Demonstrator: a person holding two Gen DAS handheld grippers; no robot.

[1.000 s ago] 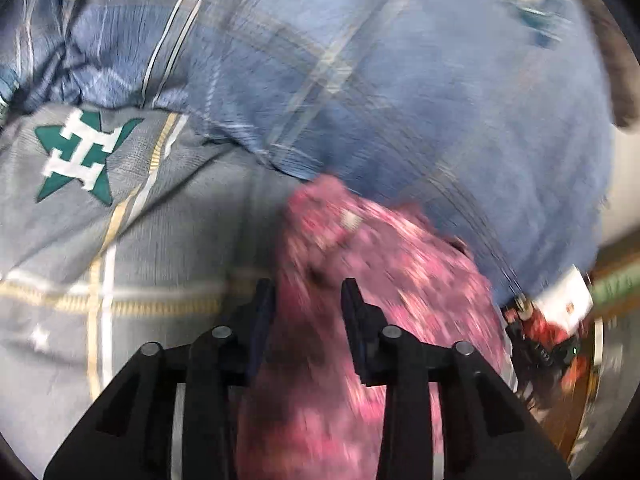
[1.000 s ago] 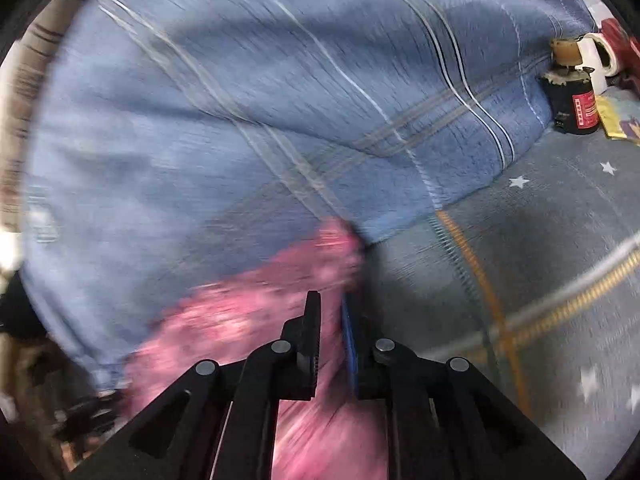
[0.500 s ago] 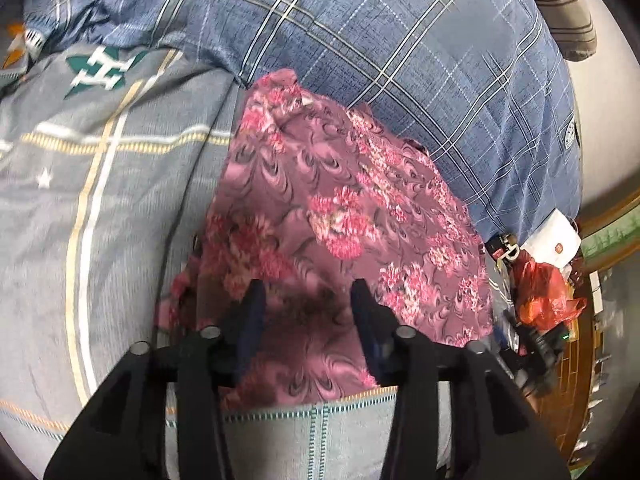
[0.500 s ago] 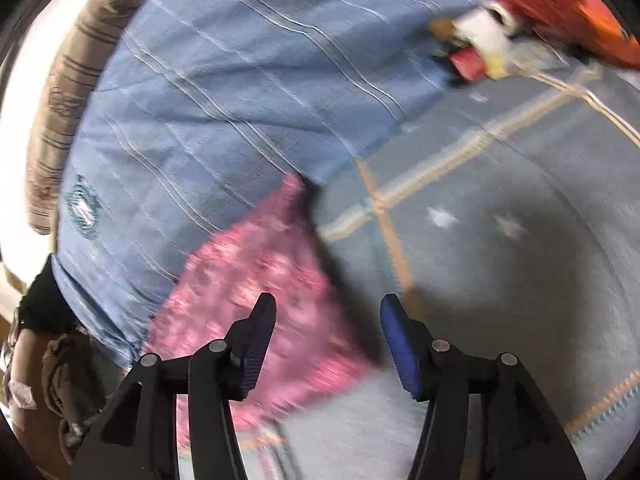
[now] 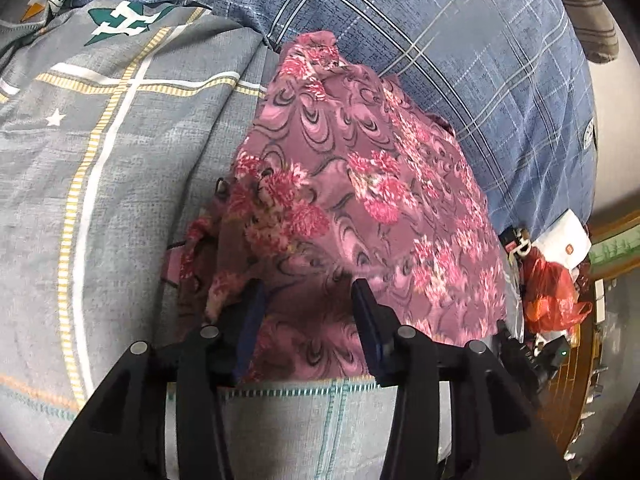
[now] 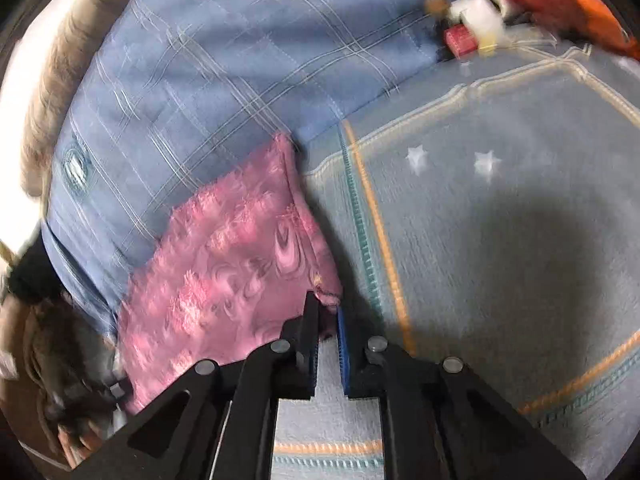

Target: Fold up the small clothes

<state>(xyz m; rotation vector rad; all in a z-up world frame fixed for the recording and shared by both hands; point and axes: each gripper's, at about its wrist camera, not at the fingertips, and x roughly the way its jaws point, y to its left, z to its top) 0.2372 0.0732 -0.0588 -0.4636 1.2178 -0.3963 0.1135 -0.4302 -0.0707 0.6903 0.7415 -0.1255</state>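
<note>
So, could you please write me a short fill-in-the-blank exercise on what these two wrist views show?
1. The pink floral garment lies partly on a blue ____ pillow.
2. The left tongs are ____.
3. The right tongs pinch the garment's ____.
4. The grey bedsheet bears small white ____.

Missing words: plaid; open; corner; stars

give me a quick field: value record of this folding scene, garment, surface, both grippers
garment: pink floral garment, lying rumpled, not yet neatly folded
surface: grey bedsheet with yellow stripes and stars
behind garment: blue plaid quilt
left gripper: open, fingers over the garment's near edge
right gripper: nearly closed at the garment's corner; grip unclear
clutter: red plastic bag at bed edge
</note>
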